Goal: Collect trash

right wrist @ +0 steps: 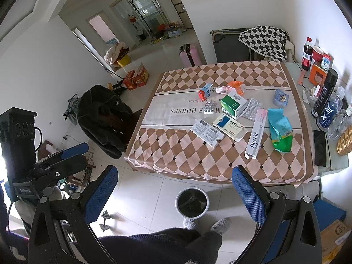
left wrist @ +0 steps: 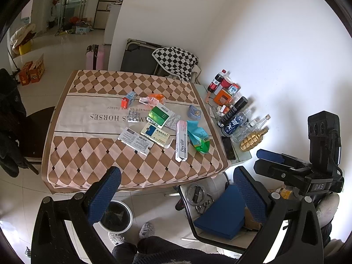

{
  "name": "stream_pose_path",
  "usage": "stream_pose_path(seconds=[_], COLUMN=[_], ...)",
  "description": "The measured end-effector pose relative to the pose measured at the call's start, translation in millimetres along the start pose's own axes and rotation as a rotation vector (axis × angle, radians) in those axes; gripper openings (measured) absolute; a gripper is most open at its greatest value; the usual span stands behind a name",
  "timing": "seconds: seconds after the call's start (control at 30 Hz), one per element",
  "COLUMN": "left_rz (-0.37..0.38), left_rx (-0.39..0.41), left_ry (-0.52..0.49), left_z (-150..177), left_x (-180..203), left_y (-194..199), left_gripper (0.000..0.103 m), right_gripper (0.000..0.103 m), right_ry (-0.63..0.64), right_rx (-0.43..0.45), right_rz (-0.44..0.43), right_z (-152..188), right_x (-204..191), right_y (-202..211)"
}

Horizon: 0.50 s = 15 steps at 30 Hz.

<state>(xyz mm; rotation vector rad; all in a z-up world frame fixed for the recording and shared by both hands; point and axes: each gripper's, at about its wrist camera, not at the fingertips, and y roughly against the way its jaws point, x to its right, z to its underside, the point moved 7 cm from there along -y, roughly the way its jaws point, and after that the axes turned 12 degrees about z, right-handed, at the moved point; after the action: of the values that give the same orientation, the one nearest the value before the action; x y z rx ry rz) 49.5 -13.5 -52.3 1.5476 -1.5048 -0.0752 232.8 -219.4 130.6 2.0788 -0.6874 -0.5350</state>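
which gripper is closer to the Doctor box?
Right, by a judgement. The Doctor box lies just beyond the right gripper, nearest its right-hand finger. The left gripper hangs further left, off the table's near edge.

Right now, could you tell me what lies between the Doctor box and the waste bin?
Only bare checked tablecloth and floor tile, between Doctor box and waste bin, in the right wrist view.

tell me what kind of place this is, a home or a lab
Most likely a lived-in home, perhaps a dining area. A table with a checkered tablecloth holds medicine boxes and wrappers, a pink suitcase stands on the tiled floor, and a dark coat is draped over a chair.
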Motion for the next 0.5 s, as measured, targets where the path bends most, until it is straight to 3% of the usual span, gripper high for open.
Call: stream_pose_path(seconds=[0.5], left_rz=[0.007], left_rx=[-0.009], left_ry=[-0.004], left_z=[5.2], left_x=[0.8], left_y=[-15.5], left_gripper=[0.103], right_gripper=[0.103], right_ry=[-0.013], right_rx=[-0.006], right_rz=[0.003], right_z=[-1.9], right_x=[-3.1], right_y=[-4.9])
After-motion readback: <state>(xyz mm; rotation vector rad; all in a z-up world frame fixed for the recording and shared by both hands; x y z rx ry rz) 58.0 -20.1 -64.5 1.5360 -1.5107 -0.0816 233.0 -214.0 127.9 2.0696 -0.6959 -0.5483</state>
